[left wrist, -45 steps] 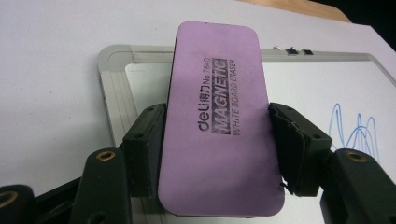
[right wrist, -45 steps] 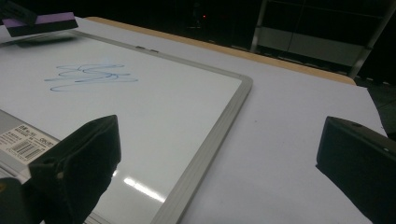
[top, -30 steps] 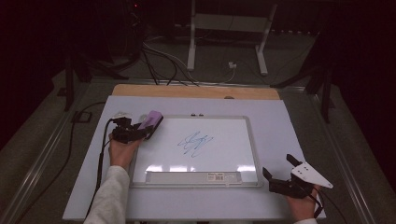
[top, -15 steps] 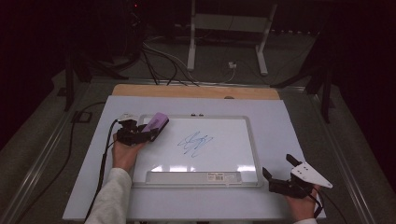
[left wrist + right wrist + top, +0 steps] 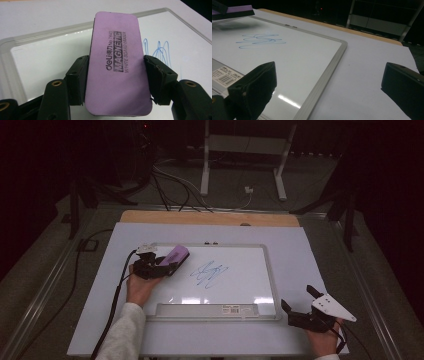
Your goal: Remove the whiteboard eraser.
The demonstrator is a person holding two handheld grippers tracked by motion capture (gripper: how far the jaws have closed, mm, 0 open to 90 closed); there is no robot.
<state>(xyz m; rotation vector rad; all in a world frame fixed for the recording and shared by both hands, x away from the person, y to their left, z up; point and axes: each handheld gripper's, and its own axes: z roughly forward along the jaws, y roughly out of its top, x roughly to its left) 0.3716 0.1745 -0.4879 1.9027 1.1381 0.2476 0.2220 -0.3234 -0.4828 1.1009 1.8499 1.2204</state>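
A whiteboard [image 5: 240, 285] with a grey frame lies on the white table top, a blue scribble [image 5: 210, 272] near its middle. My left gripper [image 5: 162, 265] is shut on a purple magnetic whiteboard eraser [image 5: 174, 255], held just above the board's upper left corner, left of the scribble. In the left gripper view both pads press the long sides of the eraser [image 5: 116, 67], and the scribble [image 5: 157, 51] shows beyond it. My right gripper [image 5: 297, 302] rests open at the front right, off the board, nothing between its fingers [image 5: 252, 87].
A marker tray with a barcode label [image 5: 235, 309] runs along the board's near edge. A wooden strip [image 5: 210, 217] borders the table's far side. Cables and metal stand legs [image 5: 205, 165] lie on the dark floor beyond.
My left gripper has carried the eraser to the right, from over the board's left frame onto its upper left corner, closer to the scribble. The right gripper has stayed put.
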